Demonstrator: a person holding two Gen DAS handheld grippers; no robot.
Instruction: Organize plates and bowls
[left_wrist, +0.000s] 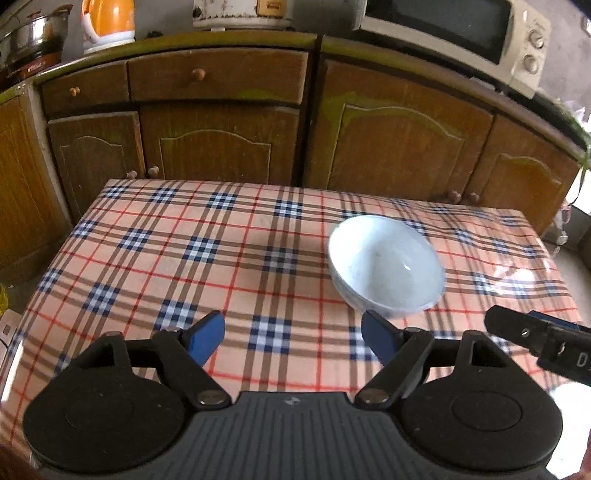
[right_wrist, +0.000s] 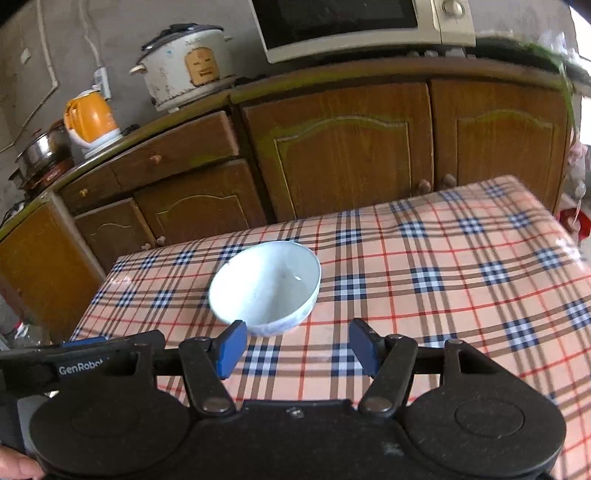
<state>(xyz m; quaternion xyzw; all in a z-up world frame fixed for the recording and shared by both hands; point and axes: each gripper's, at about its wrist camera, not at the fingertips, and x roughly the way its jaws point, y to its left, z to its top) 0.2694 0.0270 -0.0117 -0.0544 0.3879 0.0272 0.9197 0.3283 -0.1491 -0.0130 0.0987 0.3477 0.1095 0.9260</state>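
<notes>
A pale blue-white bowl (left_wrist: 386, 267) stands upright and empty on the plaid-covered table (left_wrist: 184, 243). My left gripper (left_wrist: 293, 338) hovers over the near part of the table, open, nothing between its blue pads; the bowl lies just beyond its right fingertip. In the right wrist view the same bowl (right_wrist: 266, 286) sits just beyond the left fingertip of my right gripper (right_wrist: 297, 345), which is also open and empty. The right gripper's black body (left_wrist: 535, 338) juts in at the right edge of the left wrist view. No plates are in view.
Brown wooden cabinets (left_wrist: 229, 147) run close behind the table's far edge. On their counter stand a microwave (left_wrist: 461, 33), a white rice cooker (right_wrist: 188, 66), an orange kettle (right_wrist: 90, 120) and a steel pot (right_wrist: 42, 151). The left gripper's body (right_wrist: 85, 360) shows at the lower left.
</notes>
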